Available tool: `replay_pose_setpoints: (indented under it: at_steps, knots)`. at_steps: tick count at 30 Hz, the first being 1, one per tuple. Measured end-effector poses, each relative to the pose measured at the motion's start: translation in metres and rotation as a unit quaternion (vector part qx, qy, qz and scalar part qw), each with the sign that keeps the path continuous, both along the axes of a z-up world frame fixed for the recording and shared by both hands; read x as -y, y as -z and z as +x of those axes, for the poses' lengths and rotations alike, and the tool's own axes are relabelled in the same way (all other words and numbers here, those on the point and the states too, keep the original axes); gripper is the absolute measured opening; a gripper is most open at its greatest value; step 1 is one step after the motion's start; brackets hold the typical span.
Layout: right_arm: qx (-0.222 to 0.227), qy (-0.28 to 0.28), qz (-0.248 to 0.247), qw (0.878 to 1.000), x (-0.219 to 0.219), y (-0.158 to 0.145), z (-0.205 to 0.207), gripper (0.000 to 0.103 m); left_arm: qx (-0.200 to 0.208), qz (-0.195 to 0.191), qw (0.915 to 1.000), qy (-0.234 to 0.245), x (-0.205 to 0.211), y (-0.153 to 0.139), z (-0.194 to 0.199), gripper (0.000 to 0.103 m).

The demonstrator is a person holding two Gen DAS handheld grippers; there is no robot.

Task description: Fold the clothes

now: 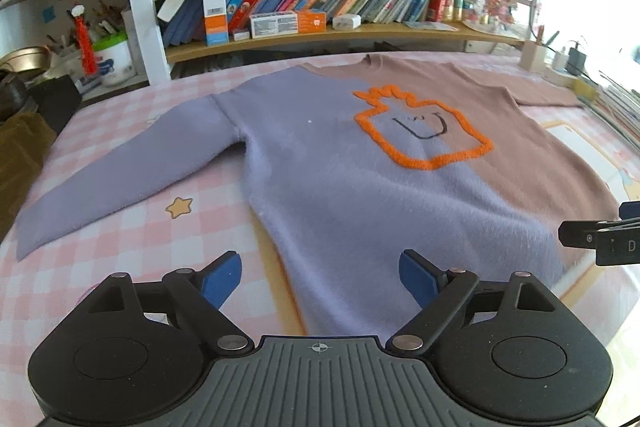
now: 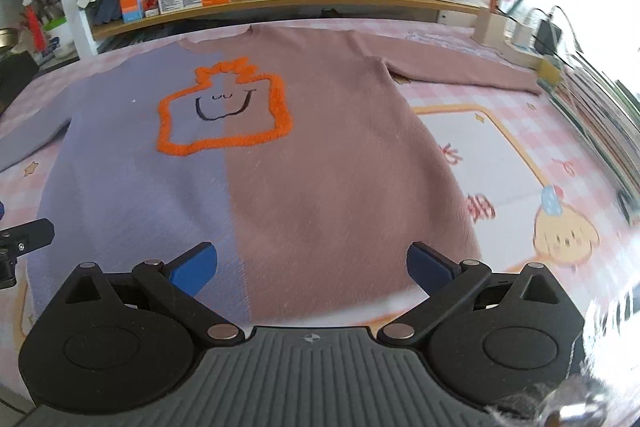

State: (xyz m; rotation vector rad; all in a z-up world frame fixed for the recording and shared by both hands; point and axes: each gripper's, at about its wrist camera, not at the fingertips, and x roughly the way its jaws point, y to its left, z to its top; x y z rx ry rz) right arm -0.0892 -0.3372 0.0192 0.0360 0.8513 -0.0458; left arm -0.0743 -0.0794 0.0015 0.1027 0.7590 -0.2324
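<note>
A sweater (image 1: 320, 155), half lilac and half dusty pink with an orange outlined face, lies flat and face up on the table, both sleeves spread out. It also shows in the right wrist view (image 2: 304, 155). My left gripper (image 1: 320, 277) is open and empty, just above the lilac hem. My right gripper (image 2: 312, 267) is open and empty over the hem near the colour seam. The right gripper shows at the right edge of the left wrist view (image 1: 600, 239).
The pink checked tablecloth (image 1: 132, 239) with cartoon prints covers the table. A bookshelf (image 1: 320, 35) full of books and boxes stands behind it. Stacked books (image 2: 592, 115) and chargers (image 2: 540, 31) line the right edge. A cup and clutter (image 1: 108, 59) sit at the far left.
</note>
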Motion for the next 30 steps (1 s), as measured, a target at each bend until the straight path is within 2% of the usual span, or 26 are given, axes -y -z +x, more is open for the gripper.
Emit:
replay_pose_setpoints:
  at_steps: [5,9,15,19,25,28,30]
  knots:
    - [0.002,0.027,-0.006,1.000,-0.023,0.002,-0.014,0.102,-0.003,-0.006,1.0000,0.003,-0.028,0.004,-0.003,0.089]
    - [0.005,0.034,-0.013,0.999,-0.041,0.001,-0.018,0.102,0.000,-0.015,0.9998,-0.016,-0.050,0.003,-0.002,0.089]
    - [0.010,0.012,-0.026,1.000,-0.067,-0.004,-0.016,0.102,0.011,-0.039,0.9958,-0.083,-0.094,0.002,0.002,0.089]
    - [0.017,-0.004,-0.034,0.999,-0.080,-0.008,-0.015,0.102,0.021,-0.043,0.9877,-0.149,-0.134,0.004,0.006,0.089]
    - [0.012,0.004,-0.041,0.999,-0.081,-0.008,-0.013,0.102,0.029,-0.050,0.9685,-0.242,-0.189,0.009,0.017,0.089]
    - [0.010,0.006,-0.047,0.999,-0.081,-0.009,-0.012,0.102,0.035,-0.066,0.9615,-0.264,-0.208,0.012,0.023,0.089]
    - [0.008,0.009,-0.052,0.999,-0.080,-0.010,-0.012,0.102,0.038,-0.093,0.9561,-0.275,-0.220,0.016,0.029,0.089]
